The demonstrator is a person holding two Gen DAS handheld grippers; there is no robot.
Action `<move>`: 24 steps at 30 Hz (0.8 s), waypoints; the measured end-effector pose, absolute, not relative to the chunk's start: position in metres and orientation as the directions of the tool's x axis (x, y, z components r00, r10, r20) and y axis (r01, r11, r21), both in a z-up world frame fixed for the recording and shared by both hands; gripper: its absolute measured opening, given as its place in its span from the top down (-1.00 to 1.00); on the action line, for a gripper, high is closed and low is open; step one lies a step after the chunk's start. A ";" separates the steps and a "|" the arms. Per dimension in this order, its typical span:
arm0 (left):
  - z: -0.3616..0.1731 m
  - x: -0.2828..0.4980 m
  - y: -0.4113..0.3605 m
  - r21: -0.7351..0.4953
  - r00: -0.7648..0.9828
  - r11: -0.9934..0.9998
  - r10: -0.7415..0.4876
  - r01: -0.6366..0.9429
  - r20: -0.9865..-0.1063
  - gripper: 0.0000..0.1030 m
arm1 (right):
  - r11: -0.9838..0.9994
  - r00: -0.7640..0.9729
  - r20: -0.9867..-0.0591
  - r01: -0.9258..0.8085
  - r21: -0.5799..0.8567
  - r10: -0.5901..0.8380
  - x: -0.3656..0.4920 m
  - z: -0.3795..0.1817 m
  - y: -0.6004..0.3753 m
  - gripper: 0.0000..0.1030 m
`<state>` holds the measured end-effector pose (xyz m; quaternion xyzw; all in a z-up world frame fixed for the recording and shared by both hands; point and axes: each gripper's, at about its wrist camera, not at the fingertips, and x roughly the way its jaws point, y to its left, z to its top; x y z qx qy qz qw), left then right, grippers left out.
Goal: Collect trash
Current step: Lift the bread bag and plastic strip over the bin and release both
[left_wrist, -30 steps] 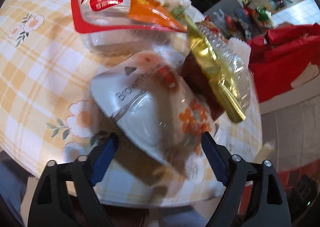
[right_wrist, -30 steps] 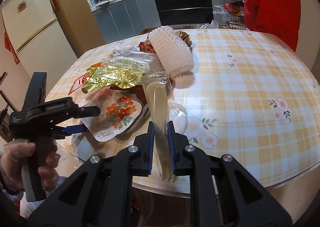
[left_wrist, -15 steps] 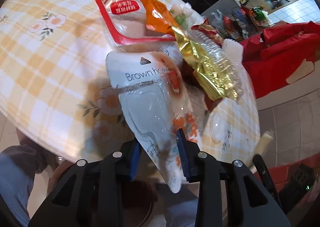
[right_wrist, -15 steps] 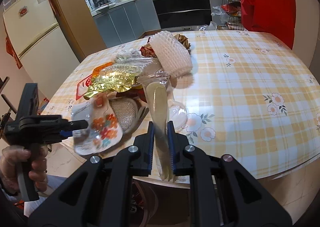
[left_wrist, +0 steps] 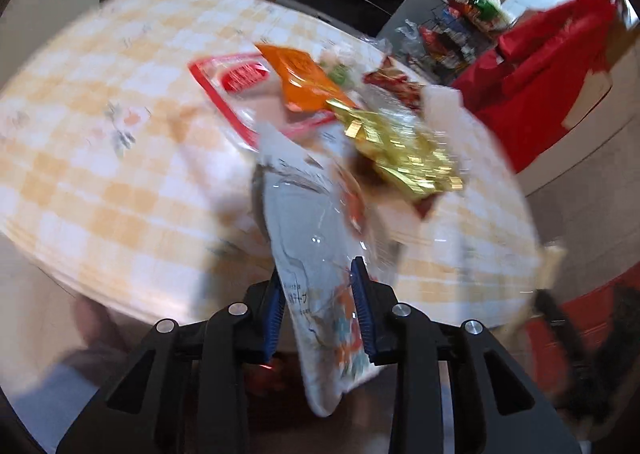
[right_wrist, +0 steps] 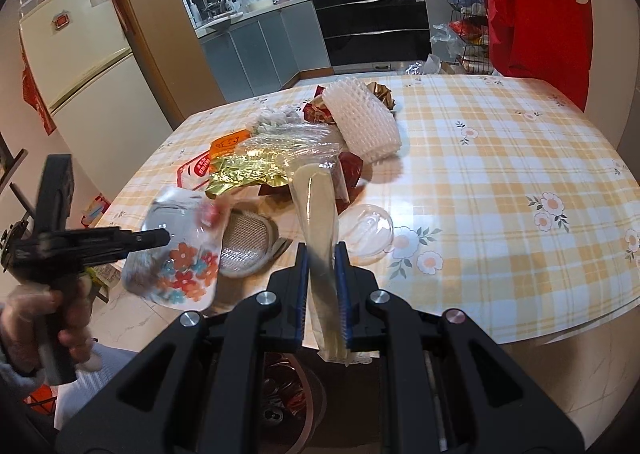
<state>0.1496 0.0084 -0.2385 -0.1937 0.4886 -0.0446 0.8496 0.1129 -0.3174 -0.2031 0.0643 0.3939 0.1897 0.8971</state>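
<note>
The left hand-held gripper point(left_wrist: 318, 306) is clenched on a flowered blister pack point(left_wrist: 320, 278), its blue pads pinching the pack's lower end after closing in on it within the last second; seen from the right wrist, the pack point(right_wrist: 180, 254) hangs lifted off the tabletop point(right_wrist: 500, 174) at the near left edge, held out by the left hand-held gripper point(right_wrist: 160, 240) in a person's hand point(right_wrist: 48, 318). The right hand-held gripper point(right_wrist: 322, 274) is clamped on a long clear sleeve point(right_wrist: 316, 206) with a pale strip inside, which slants up from the pads toward the heap. That heap sits on the checked tabletop beyond the sleeve: a gold wrapper point(right_wrist: 248, 170) just behind it, a red-edged packet point(right_wrist: 196, 170) left of the wrapper, an orange packet point(right_wrist: 228, 142) touching the wrapper's far side, a white foam net point(right_wrist: 360, 118) to its right. A clear dome lid point(right_wrist: 368, 230) lies just right of the sleeve, and a mesh-filled tray point(right_wrist: 248, 242) just left of it.
</note>
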 end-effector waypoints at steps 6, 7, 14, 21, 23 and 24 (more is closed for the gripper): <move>-0.250 0.147 0.017 -0.312 0.520 0.948 -0.235 -0.066 -0.821 0.44 | 0.921 0.611 -0.690 -0.287 0.262 0.387 0.111 -0.205 -0.320 0.68; -0.251 0.145 0.018 -0.293 0.524 0.955 -0.224 -0.052 -0.822 0.43 | 0.921 0.610 -0.692 -0.284 0.266 0.387 0.112 -0.206 -0.321 0.68; -0.271 0.145 0.014 -0.134 0.499 0.991 -0.112 -0.008 -0.859 0.38 | 0.917 0.602 -0.693 -0.295 0.268 0.397 0.113 -0.209 -0.317 0.68; -0.261 0.140 0.014 -0.126 0.536 0.991 -0.125 0.035 -0.835 0.54 | 0.917 0.597 -0.697 -0.292 0.273 0.398 0.115 -0.212 -0.317 0.68; -0.247 0.134 0.015 -0.160 0.558 0.986 -0.159 0.047 -0.814 0.54 | 0.917 0.598 -0.696 -0.294 0.271 0.398 0.115 -0.211 -0.317 0.68; -0.239 0.131 0.016 -0.171 0.572 0.984 -0.170 0.052 -0.802 0.54 | 0.917 0.600 -0.695 -0.294 0.270 0.397 0.115 -0.210 -0.318 0.68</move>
